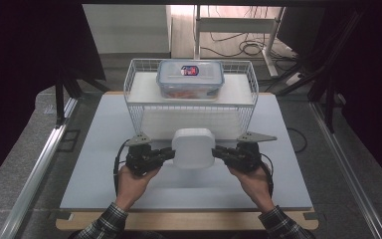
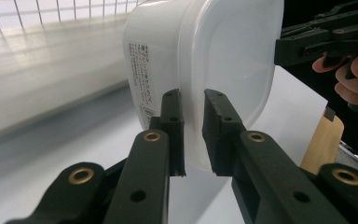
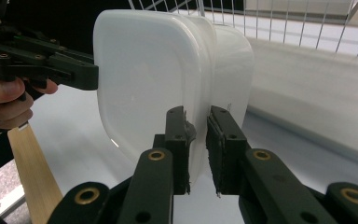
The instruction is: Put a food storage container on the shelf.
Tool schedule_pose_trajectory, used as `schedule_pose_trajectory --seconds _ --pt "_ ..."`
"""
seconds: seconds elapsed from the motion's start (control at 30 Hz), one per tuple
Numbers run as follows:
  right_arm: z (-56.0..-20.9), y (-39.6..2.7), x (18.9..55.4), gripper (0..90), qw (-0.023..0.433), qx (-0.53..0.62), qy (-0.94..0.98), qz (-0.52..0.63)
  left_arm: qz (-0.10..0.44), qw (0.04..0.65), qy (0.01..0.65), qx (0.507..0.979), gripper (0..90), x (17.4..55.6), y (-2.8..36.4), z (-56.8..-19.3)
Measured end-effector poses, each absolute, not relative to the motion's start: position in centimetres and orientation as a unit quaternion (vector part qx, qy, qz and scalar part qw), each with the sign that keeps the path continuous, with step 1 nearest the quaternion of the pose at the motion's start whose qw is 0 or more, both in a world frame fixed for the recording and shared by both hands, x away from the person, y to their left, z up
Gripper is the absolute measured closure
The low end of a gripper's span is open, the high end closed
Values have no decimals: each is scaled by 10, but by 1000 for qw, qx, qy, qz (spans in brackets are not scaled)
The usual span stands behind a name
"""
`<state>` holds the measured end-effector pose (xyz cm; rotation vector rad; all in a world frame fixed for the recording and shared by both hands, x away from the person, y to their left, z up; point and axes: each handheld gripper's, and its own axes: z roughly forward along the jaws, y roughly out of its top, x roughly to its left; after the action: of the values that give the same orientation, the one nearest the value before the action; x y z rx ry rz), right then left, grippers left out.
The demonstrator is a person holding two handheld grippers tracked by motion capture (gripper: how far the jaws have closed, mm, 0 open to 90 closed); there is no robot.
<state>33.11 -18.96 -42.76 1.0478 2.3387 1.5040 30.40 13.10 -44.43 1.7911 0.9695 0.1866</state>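
Observation:
A white plastic container [image 1: 193, 148] with a lid hangs above the table [image 1: 104, 164], held from both sides. My left gripper [image 1: 170, 154] is shut on its left rim; in the left gripper view the jaws [image 2: 194, 133] pinch the lid edge of the white container [image 2: 223, 60], whose side bears a printed label. My right gripper [image 1: 216, 152] is shut on the right rim; in the right gripper view its jaws [image 3: 196, 149] clamp the lid edge of the container [image 3: 154, 74]. Each gripper view shows the other gripper at the far rim.
A white wire basket [image 1: 138, 107] stands behind the container at mid table. In it lies a clear lidded box [image 1: 190, 78] with a sticker on top. Metal rails [image 1: 40, 159] run along both table sides. A wooden strip [image 1: 189, 220] edges the table front.

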Motion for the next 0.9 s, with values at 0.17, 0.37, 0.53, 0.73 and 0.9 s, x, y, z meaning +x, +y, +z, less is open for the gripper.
schedule_pose_trajectory --seconds 0.17,0.37,0.53,0.73,0.9 --pt "-415 -188 334 783 92 344 781 514 91 523 397 749 794 306 132 -430" --pt "-403 -188 339 783 93 339 778 521 100 529 393 746 794 308 134 -417" --pt "-394 -186 342 783 95 337 775 526 108 532 387 745 794 311 136 -407" --pt "-378 -184 346 782 105 330 771 534 122 535 380 744 795 313 138 -389" --pt "-365 -181 350 782 112 325 768 540 132 539 376 742 795 318 140 -375"
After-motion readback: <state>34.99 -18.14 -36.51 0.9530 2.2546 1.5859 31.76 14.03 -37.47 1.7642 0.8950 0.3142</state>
